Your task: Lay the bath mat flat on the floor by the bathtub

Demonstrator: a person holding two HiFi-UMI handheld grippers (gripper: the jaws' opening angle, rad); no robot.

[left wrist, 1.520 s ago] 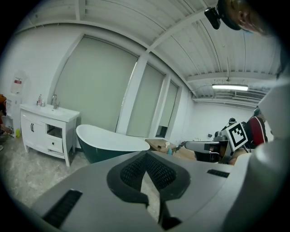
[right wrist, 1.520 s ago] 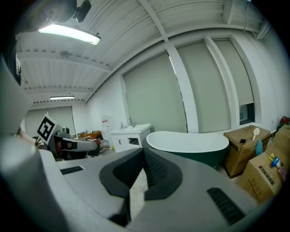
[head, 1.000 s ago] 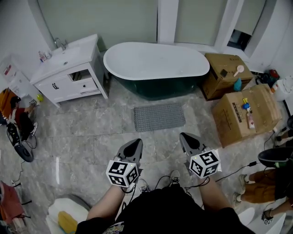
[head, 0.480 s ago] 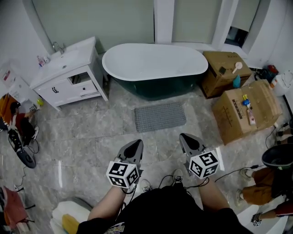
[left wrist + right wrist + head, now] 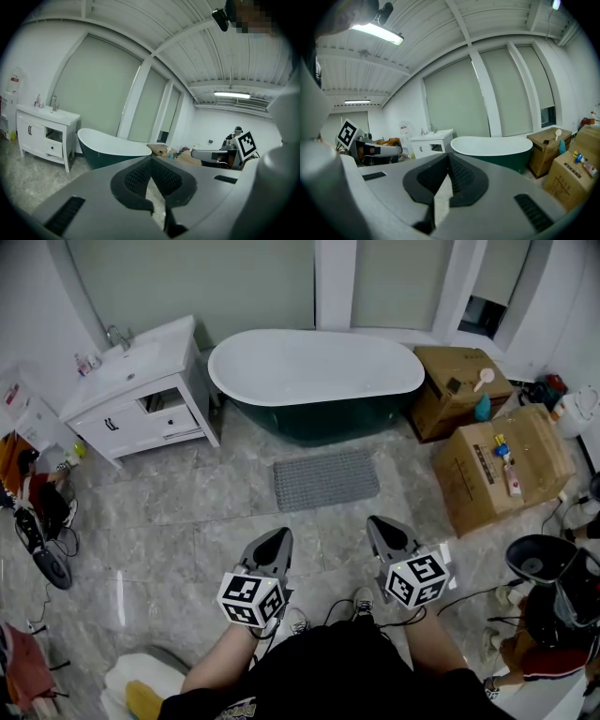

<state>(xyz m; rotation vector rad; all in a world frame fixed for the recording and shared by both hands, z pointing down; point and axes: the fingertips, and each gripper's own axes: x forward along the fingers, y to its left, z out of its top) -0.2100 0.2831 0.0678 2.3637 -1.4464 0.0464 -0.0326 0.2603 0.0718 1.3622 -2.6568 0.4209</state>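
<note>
A grey bath mat (image 5: 326, 480) lies flat on the marble floor just in front of the white and dark green bathtub (image 5: 316, 374), which also shows in the left gripper view (image 5: 110, 147) and the right gripper view (image 5: 494, 147). My left gripper (image 5: 277, 537) and right gripper (image 5: 379, 524) hover side by side over the floor, well short of the mat. Both are shut with nothing between the jaws, tips touching in the left gripper view (image 5: 150, 159) and the right gripper view (image 5: 448, 157).
A white vanity (image 5: 141, 385) with a sink stands left of the tub. Two cardboard boxes (image 5: 504, 465) with small items sit at the right. Cables and a stool (image 5: 536, 563) lie at the lower right, bags and gear at the left wall.
Both grippers have stayed where they were. At the lower right a person has moved and a dark round stool has come further into view.
</note>
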